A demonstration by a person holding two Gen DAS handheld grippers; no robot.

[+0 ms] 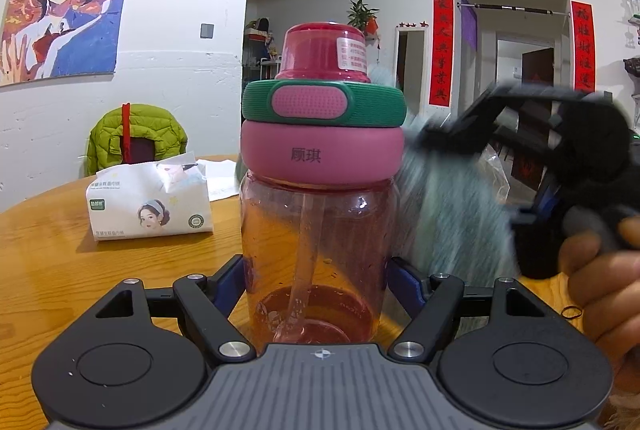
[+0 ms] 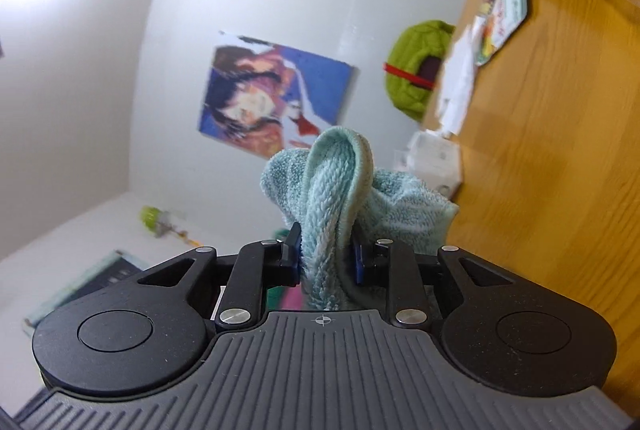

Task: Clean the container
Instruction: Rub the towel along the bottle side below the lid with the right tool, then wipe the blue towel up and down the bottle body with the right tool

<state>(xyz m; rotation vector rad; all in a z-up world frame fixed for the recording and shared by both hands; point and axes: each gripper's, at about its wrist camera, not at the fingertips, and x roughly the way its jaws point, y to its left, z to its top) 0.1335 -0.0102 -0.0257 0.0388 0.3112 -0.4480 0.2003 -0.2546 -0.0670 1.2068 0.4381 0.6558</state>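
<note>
**user1:** Bottle question. Where is that clear pink plastic drinking bottle [image 1: 320,213] sitting relative to the left gripper [image 1: 320,280]?

**user2:** Right between its fingers, dead centre in front of the left wrist camera. Blue pads [image 1: 406,280] press on both sides of the lower body, so the left gripper is clamped on the bottle, which stands upright on the round wooden table [image 1: 60,270]. You can see a straw inside, then the pink collar, green ring and pink cap going up.

**user1:** And the right gripper [image 2: 326,258]?

**user2:** Pinching a fluffy light-teal terry cloth [image 2: 340,197]. A fold sticks out forward past the fingertips, and the jaws are nearly together on it. From the left view that gripper is blurred, just to the right of the bottle, with the cloth against the bottle's right side. A person's hand [image 1: 600,270] is holding it.

**user1:** Anything further out?

**user2:** Left of the bottle and farther back, a white soft pack of tissues [image 1: 150,205] on the table. Behind that, a lime green puffy jacket [image 1: 136,133] past the table's edge, and an anime poster [image 1: 64,1] on the white wall. To the right, behind the cloth, a clear plastic bag [image 1: 494,173].
</note>
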